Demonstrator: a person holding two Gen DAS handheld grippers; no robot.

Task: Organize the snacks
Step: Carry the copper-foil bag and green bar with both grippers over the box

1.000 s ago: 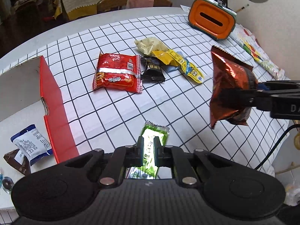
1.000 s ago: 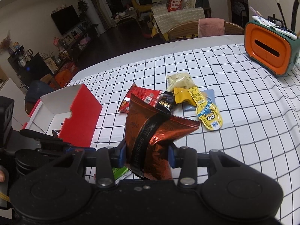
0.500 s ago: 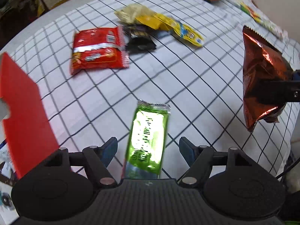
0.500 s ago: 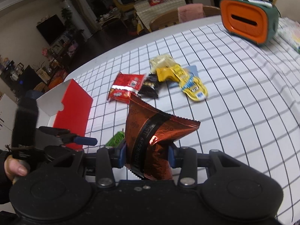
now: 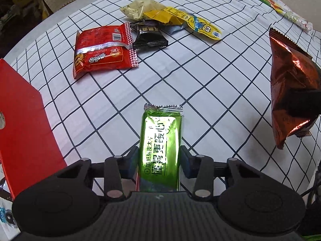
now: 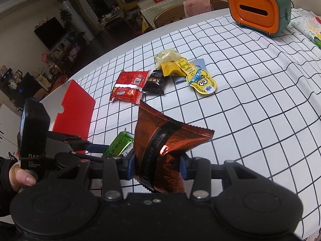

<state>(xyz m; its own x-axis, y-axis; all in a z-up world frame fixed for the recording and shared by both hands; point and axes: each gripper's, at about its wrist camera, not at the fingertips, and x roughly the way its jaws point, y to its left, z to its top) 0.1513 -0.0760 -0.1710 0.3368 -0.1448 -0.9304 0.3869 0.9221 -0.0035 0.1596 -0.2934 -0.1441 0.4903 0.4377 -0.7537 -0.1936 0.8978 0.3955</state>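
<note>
left wrist view: the left gripper [image 5: 159, 163] fills the bottom of the frame, and a green snack bar [image 5: 161, 150] lies lengthwise between its fingers, its crimped end pointing up toward the middle of the frame. the jaws have just been closing in on the bar and now sit against its two long sides, clamped on it. the bar rests on the white checked tablecloth [image 5: 210, 92]. at the left edge stands the red flap of an open box [image 5: 24, 124]. in the upper middle lies a loose cluster: a red packet [image 5: 103, 50], a black packet [image 5: 149, 35] touching its right end, a pale gold packet [image 5: 140, 10] above, and a yellow pouch [image 5: 186, 21] to the right. at the right edge hangs a copper foil bag [image 5: 291, 88], off the cloth.

right wrist view: the right gripper [image 6: 157, 167] at the lower centre is clamped on that copper foil bag [image 6: 166, 146], which stands up between its blue-padded fingers. the green snack bar [image 6: 119, 144] shows just left of the bag, with the left gripper [image 6: 96, 147] reaching to it from the left edge, held by a hand [image 6: 20, 175] at lower left. the red box [image 6: 72, 110] sits at middle left. an orange and green tissue holder [image 6: 258, 14] stands at upper right on the table.
</note>
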